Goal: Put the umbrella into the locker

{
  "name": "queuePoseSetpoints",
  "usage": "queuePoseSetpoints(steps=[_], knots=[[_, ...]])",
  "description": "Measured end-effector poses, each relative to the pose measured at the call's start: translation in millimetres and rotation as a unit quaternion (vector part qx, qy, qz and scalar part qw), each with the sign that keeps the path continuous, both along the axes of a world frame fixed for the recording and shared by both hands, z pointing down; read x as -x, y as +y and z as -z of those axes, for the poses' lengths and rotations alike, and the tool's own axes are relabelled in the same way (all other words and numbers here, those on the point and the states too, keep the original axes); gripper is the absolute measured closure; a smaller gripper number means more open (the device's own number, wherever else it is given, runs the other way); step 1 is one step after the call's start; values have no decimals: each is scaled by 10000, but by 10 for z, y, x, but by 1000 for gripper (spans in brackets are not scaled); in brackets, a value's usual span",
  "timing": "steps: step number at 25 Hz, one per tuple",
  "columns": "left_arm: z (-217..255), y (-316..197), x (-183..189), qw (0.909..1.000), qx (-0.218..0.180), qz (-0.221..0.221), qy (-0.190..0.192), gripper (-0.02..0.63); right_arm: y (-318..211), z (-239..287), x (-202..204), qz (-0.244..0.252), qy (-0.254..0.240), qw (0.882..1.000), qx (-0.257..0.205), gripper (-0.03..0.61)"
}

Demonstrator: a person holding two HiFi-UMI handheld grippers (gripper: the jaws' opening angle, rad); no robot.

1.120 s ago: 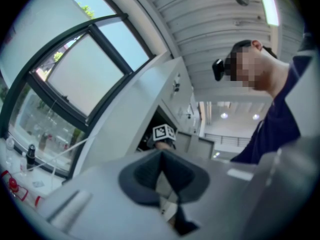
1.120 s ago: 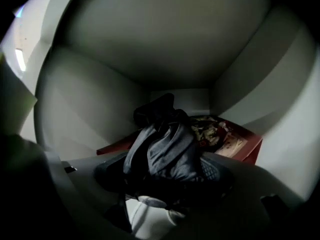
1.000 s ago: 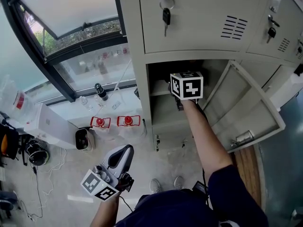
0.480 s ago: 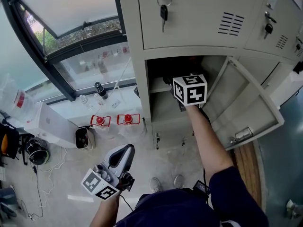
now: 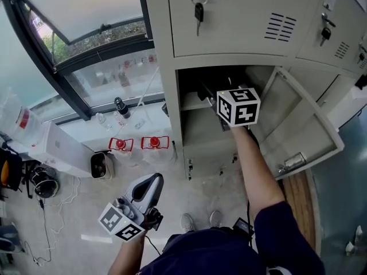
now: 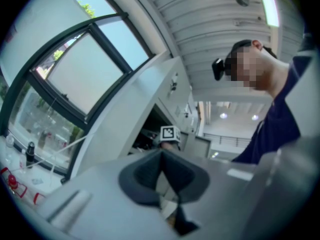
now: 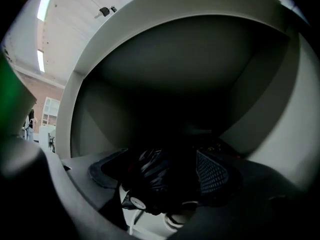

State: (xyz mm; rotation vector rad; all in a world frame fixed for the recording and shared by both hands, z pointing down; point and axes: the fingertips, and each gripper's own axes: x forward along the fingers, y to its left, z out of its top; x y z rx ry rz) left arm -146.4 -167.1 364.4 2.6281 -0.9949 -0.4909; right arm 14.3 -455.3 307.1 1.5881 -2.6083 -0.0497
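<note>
The black folded umbrella (image 7: 156,176) lies on the shelf inside the open locker compartment (image 5: 198,128), its white-tipped end toward the camera. My right gripper (image 7: 162,173) reaches into that compartment, and its jaws are opening. The umbrella lies between them, and the meshed right pad (image 7: 212,174) stands off it. In the head view the right gripper's marker cube (image 5: 238,106) sits at the compartment's mouth, with a dark part of the umbrella (image 5: 206,91) showing behind it. My left gripper (image 5: 146,189) hangs low over the floor, shut and empty, away from the locker.
The locker door (image 5: 298,130) stands swung open to the right. A key (image 5: 199,13) hangs from the closed door above. Two red objects (image 5: 137,145), a dark bottle (image 5: 120,109) and a white box (image 5: 57,150) sit on the floor by the window at the left.
My right hand and its marker cube have shifted a little to the right at the locker's mouth. The left gripper has stayed where it was.
</note>
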Motion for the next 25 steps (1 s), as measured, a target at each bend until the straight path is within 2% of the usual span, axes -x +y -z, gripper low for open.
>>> queuePoseSetpoints(steps=[11, 25], knots=[[61, 4, -134, 9998, -82, -156, -33, 611, 494, 219, -182, 62, -204, 9990, -394, 207], [107, 204, -276, 9993, -135, -334, -94, 611, 1401, 283, -199, 269, -148, 9980, -553, 210]])
